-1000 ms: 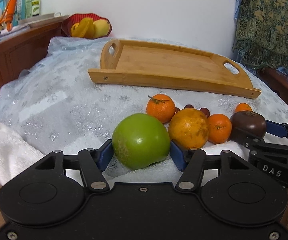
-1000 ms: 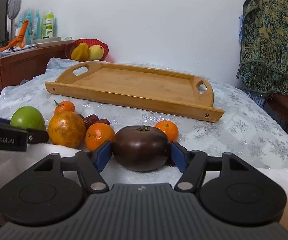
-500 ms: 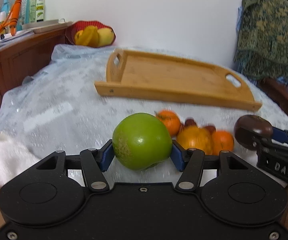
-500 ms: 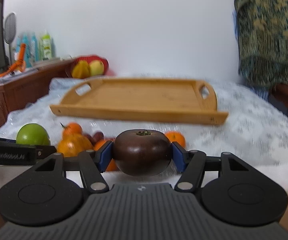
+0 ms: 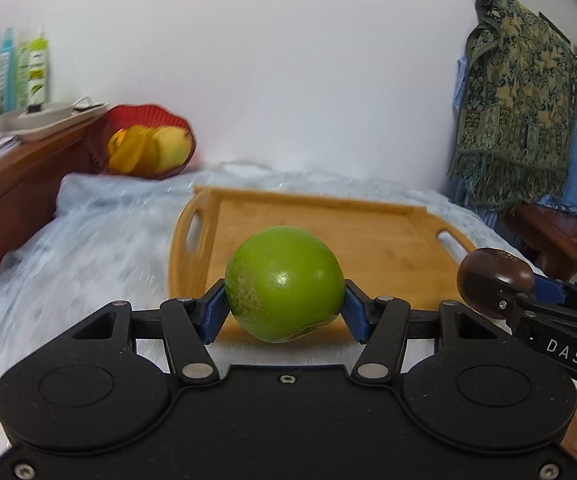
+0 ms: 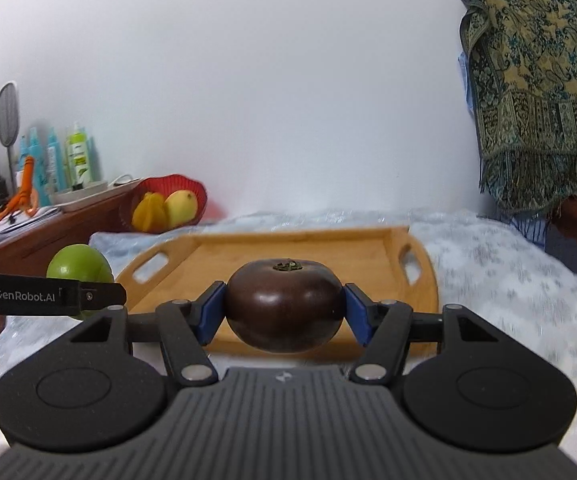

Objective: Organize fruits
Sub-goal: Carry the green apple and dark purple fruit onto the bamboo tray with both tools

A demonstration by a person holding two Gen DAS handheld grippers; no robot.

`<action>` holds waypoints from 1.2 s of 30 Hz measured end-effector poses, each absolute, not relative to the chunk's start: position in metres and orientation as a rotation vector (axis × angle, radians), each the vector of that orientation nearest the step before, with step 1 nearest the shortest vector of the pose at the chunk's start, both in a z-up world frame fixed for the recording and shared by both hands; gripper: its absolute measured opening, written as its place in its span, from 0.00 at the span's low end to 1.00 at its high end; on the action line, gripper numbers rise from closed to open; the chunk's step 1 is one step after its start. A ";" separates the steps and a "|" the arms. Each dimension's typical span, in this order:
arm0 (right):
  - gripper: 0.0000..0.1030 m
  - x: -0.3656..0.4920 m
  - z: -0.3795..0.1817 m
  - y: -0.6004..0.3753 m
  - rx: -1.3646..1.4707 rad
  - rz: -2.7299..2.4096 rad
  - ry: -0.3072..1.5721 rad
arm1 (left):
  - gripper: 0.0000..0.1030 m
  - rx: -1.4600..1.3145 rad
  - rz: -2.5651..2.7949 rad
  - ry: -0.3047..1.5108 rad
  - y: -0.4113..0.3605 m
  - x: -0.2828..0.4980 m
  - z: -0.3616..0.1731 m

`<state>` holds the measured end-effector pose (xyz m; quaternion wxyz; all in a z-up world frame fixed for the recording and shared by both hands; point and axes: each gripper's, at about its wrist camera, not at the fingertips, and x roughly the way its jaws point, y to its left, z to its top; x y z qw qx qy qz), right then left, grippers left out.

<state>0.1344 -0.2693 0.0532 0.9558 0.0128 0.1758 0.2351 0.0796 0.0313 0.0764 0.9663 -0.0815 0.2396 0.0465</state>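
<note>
The bench (image 6: 488, 264), draped in a pale snowflake cloth, carries the wooden tray (image 6: 392, 256), whose floor is bare between raised rims and cut-out handles. Both claws hang side by side in the air just short of the tray's near rim, aimed slightly downward. The left claw (image 5: 284, 304) is clamped on the green apple (image 5: 284, 284), blue pads pressing its sides. The right claw (image 6: 284, 308) is clamped on the dark plum (image 6: 284, 304), stem up. A red fruit basket (image 6: 168, 204) sits far left.
</note>
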 end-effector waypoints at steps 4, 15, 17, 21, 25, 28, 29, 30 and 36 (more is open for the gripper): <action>0.63 0.170 0.056 -0.265 0.031 0.451 0.401 | 0.55 -0.192 0.078 0.511 0.039 0.122 0.079; 0.63 0.249 0.053 -0.239 -0.028 0.419 0.451 | 0.55 -0.215 0.083 0.615 0.054 0.234 0.057; 0.63 0.263 0.052 -0.234 -0.023 0.411 0.468 | 0.55 -0.209 0.089 0.630 0.056 0.248 0.052; 0.63 0.289 0.046 -0.227 0.000 0.390 0.507 | 0.55 -0.192 0.096 0.628 0.058 0.264 0.046; 0.63 0.310 0.041 -0.223 0.035 0.380 0.544 | 0.55 -0.199 0.104 0.625 0.062 0.276 0.047; 0.63 0.318 0.038 -0.217 0.037 0.377 0.554 | 0.55 -0.230 0.114 0.637 0.069 0.285 0.044; 0.63 0.321 0.036 -0.216 0.042 0.377 0.560 | 0.55 -0.236 0.113 0.641 0.070 0.287 0.043; 0.63 0.323 0.034 -0.215 0.047 0.377 0.567 | 0.55 -0.236 0.115 0.648 0.072 0.288 0.041; 0.63 0.334 0.021 -0.208 0.040 0.366 0.617 | 0.55 -0.219 0.126 0.686 0.072 0.294 0.028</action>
